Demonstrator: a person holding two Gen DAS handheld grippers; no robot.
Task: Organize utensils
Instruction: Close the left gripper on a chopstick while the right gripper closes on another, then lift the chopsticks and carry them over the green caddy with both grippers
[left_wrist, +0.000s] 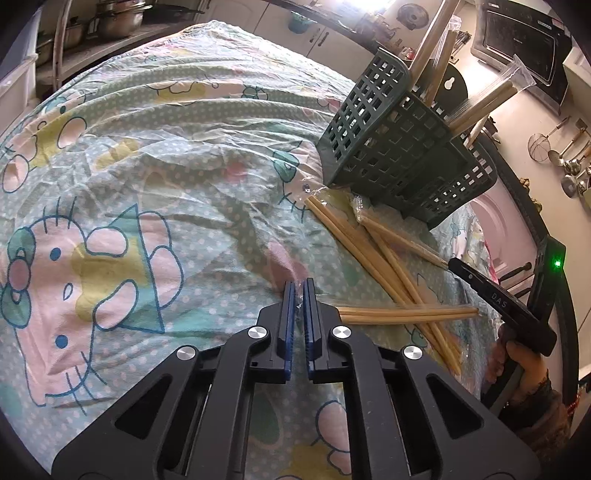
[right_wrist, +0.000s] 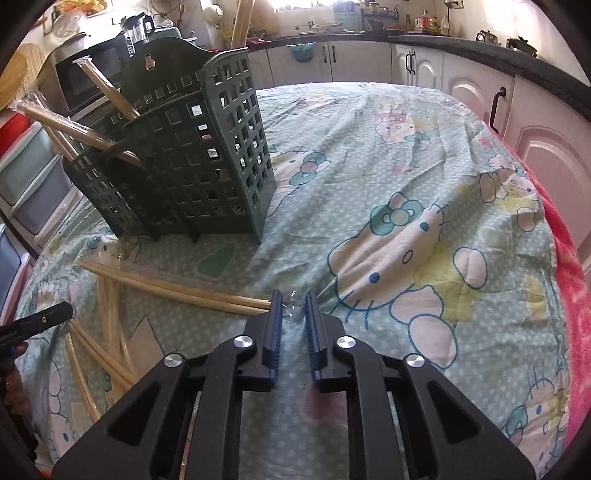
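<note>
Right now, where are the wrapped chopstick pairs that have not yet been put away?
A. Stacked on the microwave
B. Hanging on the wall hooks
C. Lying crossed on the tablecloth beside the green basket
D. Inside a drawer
C: several chopstick pairs lie crossed on the tablecloth next to the green basket, which already holds a few.

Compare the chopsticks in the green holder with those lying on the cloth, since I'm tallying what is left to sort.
The chopsticks in the green holder stand tilted, leaning out over its rim; the chopsticks on the cloth lie flat. Those in the green holder fan apart, while the ones on the cloth cross each other in a loose pile. Both sets are pale wood, and both show clear plastic wrapping.
</note>
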